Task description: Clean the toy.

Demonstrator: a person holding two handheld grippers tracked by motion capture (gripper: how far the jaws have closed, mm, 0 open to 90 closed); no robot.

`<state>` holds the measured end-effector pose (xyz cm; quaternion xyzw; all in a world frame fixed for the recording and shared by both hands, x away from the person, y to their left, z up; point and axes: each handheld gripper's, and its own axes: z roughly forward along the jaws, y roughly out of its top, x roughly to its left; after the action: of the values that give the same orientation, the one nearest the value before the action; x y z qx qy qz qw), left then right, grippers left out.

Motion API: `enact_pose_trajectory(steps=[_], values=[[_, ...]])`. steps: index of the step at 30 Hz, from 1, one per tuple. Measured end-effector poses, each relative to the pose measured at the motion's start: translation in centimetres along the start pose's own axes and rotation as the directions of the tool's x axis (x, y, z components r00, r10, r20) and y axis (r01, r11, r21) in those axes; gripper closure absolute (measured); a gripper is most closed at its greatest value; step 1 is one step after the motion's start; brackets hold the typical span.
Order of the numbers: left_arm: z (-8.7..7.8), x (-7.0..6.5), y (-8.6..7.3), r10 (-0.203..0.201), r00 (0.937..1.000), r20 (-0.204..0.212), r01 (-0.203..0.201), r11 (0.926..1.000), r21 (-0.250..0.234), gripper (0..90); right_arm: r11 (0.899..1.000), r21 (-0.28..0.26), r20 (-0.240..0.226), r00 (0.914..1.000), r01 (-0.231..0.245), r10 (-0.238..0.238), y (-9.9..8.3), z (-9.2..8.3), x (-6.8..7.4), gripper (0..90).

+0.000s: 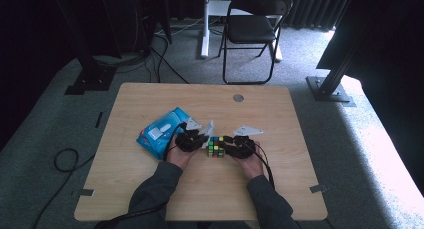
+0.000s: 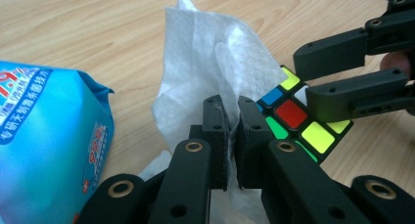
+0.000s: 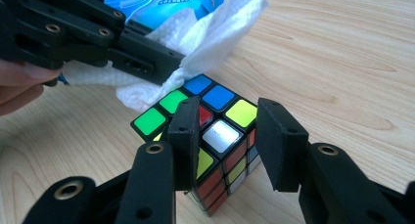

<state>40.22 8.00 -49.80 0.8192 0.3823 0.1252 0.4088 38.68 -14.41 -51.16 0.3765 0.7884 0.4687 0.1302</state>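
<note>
Left gripper (image 2: 233, 131): we see its jaws pressed together on a white wipe (image 2: 215, 62), pinching a fold of the sheet; the rest of the sheet stands up above the jaws and drapes toward the cube.

Right gripper (image 3: 227, 141): we see its jaws spread around a corner of the colour cube (image 3: 205, 131), one pad against the near-left face, the other just off the right face, so we don't count it as a firm clamp.

Cube (image 1: 216, 146) sits on the tabletop (image 1: 280, 189) between the two grippers, roughly mid-table, slightly nearer the person's edge. In the right gripper view the wipe's lower edge touches the cube's top face at its far-left corner.

Outward: a blue wipes pack (image 1: 161, 133) lies just left of the left gripper, toward the left edge. A round grommet hole (image 1: 238, 97) sits near the far edge. Beyond the table, a folding chair (image 1: 252, 29) stands on the carpet.
</note>
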Motion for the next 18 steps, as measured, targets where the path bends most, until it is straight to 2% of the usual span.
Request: enact_pose_trajectory(steps=[12, 18], values=[[1.0, 0.3, -0.8, -0.026, 0.9996, -0.009, 0.027, 0.9990, 0.037, 84.7, 1.000, -0.010, 0.000, 0.9997, -0.025, 0.025, -0.2, 0.0, 0.0, 62.6], [1.9, 0.3, -1.6, -0.030, 0.9994, -0.017, 0.031, 0.9964, 0.078, 84.8, 1.000, -0.011, 0.001, 0.9996, -0.027, 0.027, -0.2, 0.0, 0.1, 62.7]])
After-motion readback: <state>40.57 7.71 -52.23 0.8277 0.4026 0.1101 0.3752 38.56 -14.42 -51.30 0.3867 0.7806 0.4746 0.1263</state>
